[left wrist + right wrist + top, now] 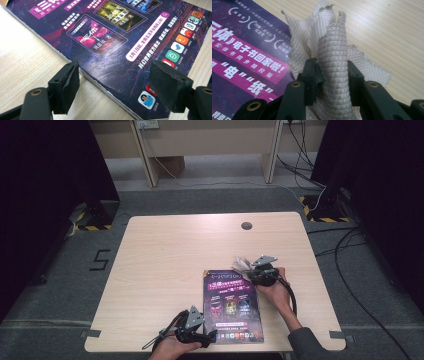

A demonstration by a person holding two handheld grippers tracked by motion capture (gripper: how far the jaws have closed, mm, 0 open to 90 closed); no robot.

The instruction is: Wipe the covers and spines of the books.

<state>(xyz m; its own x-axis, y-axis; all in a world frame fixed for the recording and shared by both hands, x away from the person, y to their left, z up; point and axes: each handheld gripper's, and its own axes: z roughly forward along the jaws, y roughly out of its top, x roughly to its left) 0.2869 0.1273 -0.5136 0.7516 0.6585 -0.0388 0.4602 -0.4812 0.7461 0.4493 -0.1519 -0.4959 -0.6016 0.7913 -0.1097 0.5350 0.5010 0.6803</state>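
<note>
The right gripper has its jaws pinched on a bunched fold of pale, waffle-textured cloth, which stands up between them while the rest lies crumpled on the wooden table at the far right corner of the dark purple magazine; the cloth seems to overlap that corner, though its edge there is hard to make out. The left gripper rests at the magazine's near left corner with its jaws spread wide, one over the table and one over the cover, gripping nothing.
</note>
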